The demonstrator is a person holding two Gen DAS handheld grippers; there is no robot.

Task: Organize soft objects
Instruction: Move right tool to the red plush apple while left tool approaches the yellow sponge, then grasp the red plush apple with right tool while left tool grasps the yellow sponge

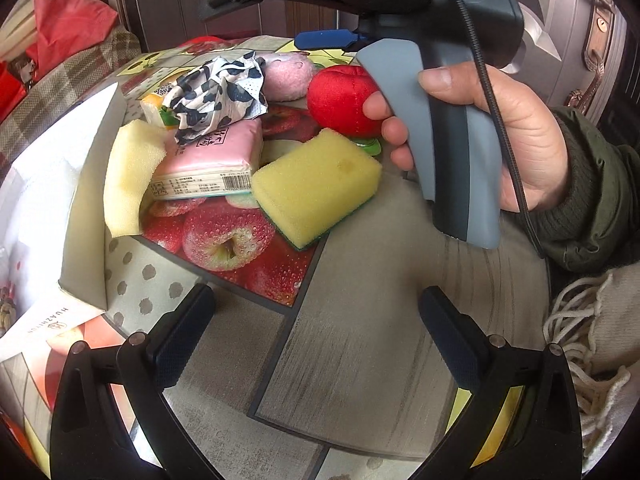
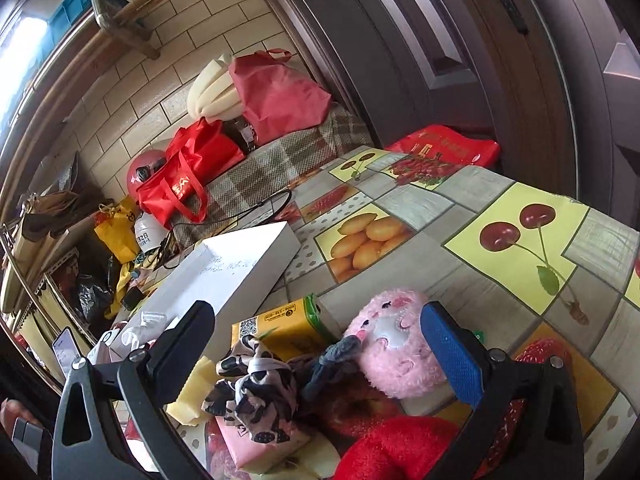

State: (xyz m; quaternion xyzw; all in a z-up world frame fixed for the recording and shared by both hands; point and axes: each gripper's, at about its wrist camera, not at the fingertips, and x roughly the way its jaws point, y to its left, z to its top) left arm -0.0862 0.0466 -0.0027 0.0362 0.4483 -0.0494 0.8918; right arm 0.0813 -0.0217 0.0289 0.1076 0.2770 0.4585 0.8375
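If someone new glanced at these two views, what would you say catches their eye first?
Probably the heap of soft things on the fruit-print tablecloth: a yellow sponge in front, a red plush apple behind it, and a cow-print cloth draped over a pink tissue pack. In the right wrist view, the open right tongs frame a pink plush toy. A white box stands beside the heap.

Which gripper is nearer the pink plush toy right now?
Right. The right gripper hangs open directly over the pile, its blue-padded finger beside the pink plush toy. The left gripper is open over bare tablecloth, with the toy at the pile's far side.
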